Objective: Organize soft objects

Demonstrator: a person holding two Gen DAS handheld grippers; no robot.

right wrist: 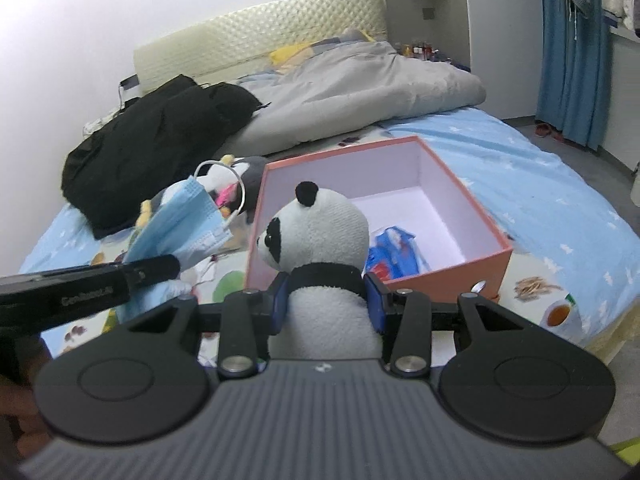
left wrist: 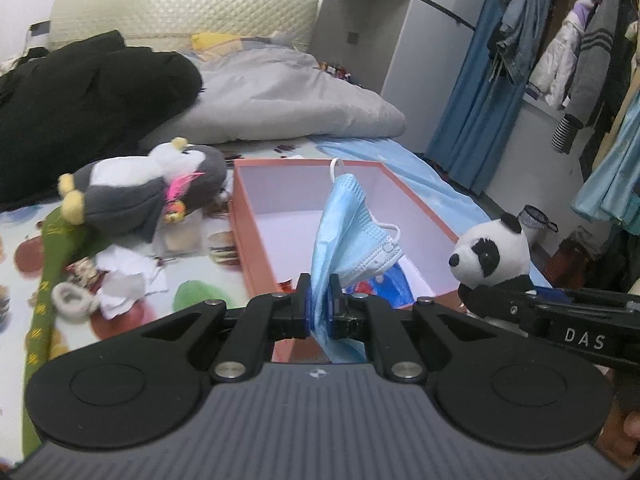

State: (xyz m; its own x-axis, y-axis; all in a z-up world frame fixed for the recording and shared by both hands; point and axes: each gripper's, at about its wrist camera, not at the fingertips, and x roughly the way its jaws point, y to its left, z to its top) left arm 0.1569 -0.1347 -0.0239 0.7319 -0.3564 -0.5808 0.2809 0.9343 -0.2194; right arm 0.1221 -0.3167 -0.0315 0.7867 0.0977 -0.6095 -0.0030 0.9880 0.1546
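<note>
Left claw [left wrist: 319,294]: you have it clamped on a blue face mask [left wrist: 350,232]; jaws nearly together, mask bunched between the pads, rest of it sticking up with a white ear loop on top.
Right claw [right wrist: 328,300]: you grip a panda plush [right wrist: 320,240] round the body below its black collar; head above the jaws, facing left.
Mask place: in the air, in front of the near edge of the pink box [left wrist: 420,196], not inside it.
Panda place: also off the bed, held at the near left side of the pink box [right wrist: 452,268].
Box: open, white inside, sits on the bed [right wrist: 540,184]; a blue printed packet [right wrist: 394,254] lies in its near part.
Penguin plush [left wrist: 152,188]: lies on the bed left of the box, just beside its far left corner.
Black coat [left wrist: 80,104]: far left on the bed.
Grey quilt [left wrist: 288,100]: far side, behind the box.
</note>
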